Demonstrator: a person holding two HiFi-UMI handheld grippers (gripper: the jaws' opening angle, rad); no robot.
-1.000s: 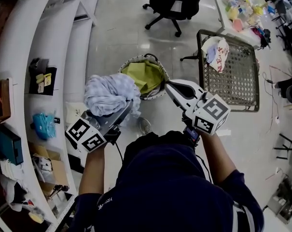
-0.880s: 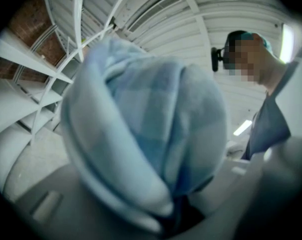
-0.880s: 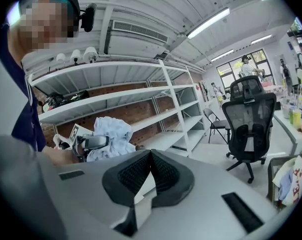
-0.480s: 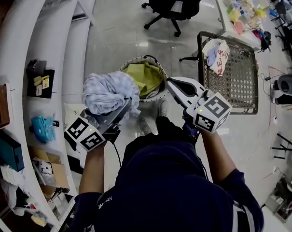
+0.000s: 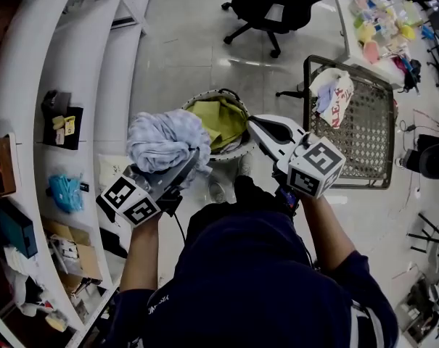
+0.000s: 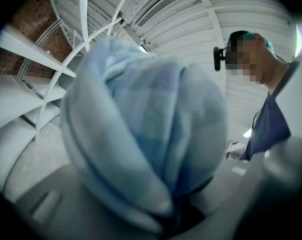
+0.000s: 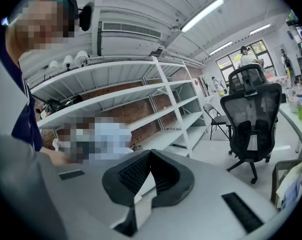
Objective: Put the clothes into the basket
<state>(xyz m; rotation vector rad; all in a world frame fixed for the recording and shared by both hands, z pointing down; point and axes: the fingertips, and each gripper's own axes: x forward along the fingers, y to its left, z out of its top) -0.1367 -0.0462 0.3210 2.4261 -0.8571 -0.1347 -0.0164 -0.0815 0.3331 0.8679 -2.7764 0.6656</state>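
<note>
1. Left gripper: jaws partly apart and clamped on the light blue bundle, centre-left of the head view, just left of the basket.
2. Right gripper: jaws closed tip to tip with nothing between them, at the basket's right rim.
3. Basket: frame centre, yellow-green garment inside.
4. Handling: carry the bundle right until it is fully over the opening. Lower before release so loose folds clear the rim.

moved: left gripper with blue cloth, right gripper | now closer to basket
</note>
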